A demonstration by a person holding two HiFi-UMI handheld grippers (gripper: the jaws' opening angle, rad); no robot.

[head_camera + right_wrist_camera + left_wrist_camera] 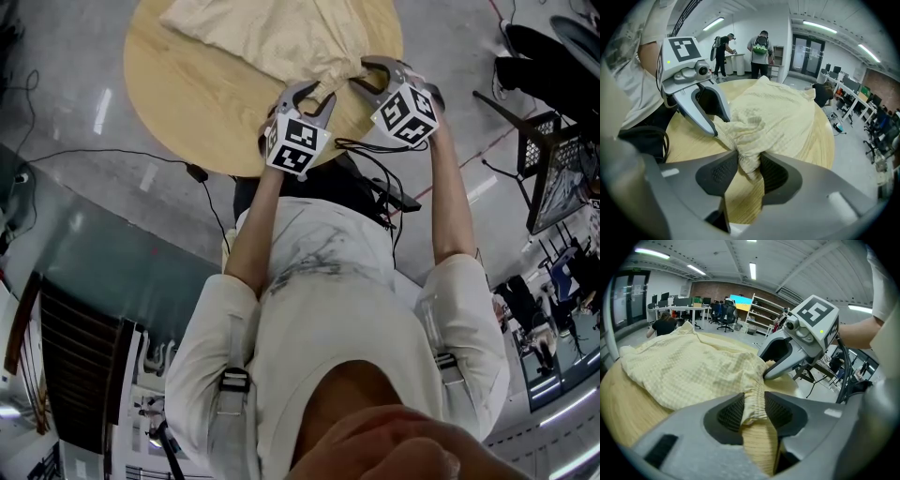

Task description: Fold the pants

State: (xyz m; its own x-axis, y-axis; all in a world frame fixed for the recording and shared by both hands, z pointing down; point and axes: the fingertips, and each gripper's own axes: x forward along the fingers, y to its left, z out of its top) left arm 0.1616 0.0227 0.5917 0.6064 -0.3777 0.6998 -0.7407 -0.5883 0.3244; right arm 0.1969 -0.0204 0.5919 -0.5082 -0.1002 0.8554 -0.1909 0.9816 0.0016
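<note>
The pale yellow pants [281,33] lay bunched on the round wooden table [178,103]. The left gripper [753,409] was clamped on their gathered near edge. The right gripper [749,169] pinched a fold of the same edge just beside it.

We are in an open-plan office or lab, with desks [686,309] bearing monitors [680,301], swivel chairs [726,316], metal shelving [764,315], glass doors [806,49] and ceiling strip lights [753,271].
</note>
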